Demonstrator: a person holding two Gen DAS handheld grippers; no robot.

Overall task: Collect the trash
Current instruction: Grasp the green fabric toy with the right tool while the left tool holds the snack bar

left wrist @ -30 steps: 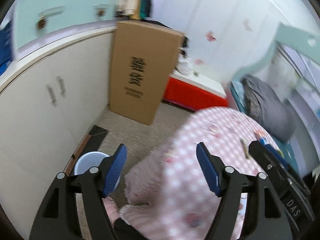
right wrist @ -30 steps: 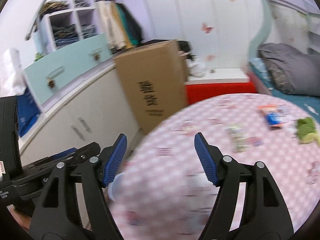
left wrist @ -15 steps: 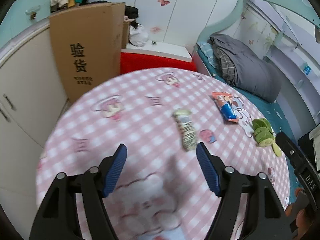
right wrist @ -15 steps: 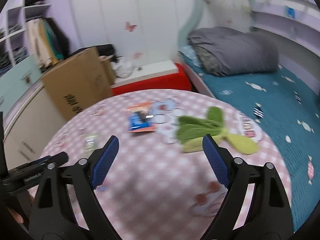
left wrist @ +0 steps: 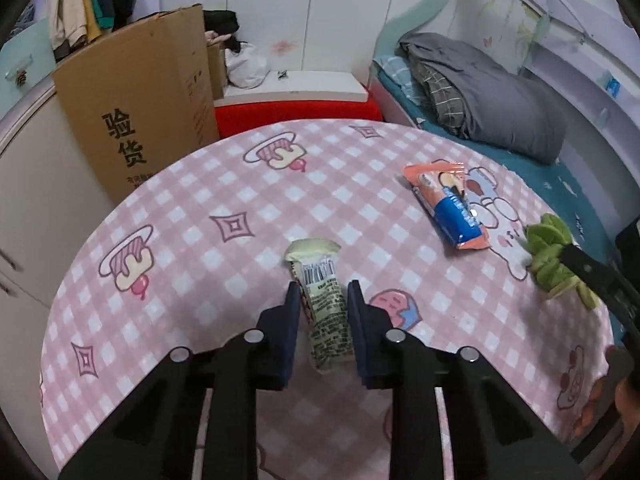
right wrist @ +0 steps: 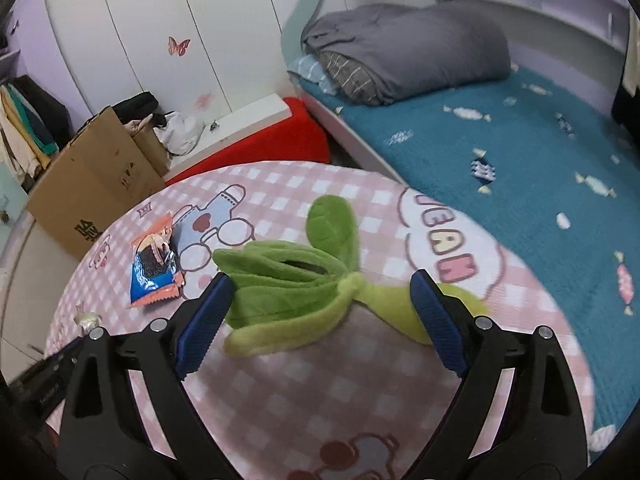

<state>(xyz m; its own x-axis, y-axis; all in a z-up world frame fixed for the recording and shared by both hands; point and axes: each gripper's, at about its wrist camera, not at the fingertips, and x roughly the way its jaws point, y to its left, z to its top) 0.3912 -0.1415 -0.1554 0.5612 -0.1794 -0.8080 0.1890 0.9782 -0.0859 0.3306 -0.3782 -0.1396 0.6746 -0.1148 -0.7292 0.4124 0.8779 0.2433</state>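
A white snack wrapper (left wrist: pixel 316 264) lies flat on the round pink checked table (left wrist: pixel 200 184). My left gripper (left wrist: pixel 324 286) straddles it, its jaws closing, both blue pads touching the wrapper's long edges. An orange and blue snack packet (left wrist: pixel 446 204) lies farther right, also in the right wrist view (right wrist: pixel 154 276). A green plush vegetable (right wrist: pixel 288 280) rests near the table's right edge. My right gripper (right wrist: pixel 320 278) hovers over it with jaws opening wide; the plush sits between the pads, its leaves close to the left pad, its pale stalk toward the right pad.
A tall cardboard box (left wrist: pixel 136 96) stands beyond the table on the left, beside white cabinets (left wrist: pixel 24 184). A red bench with a white top (left wrist: pixel 296 114) sits behind. A bed (right wrist: pixel 500 152) with a grey duvet (right wrist: pixel 404 48) runs along the right.
Both grippers swung from the cabinet side over the table and dropped toward it. The left jaws narrowed around the white wrapper. The right jaws widened and came down over the green plush.
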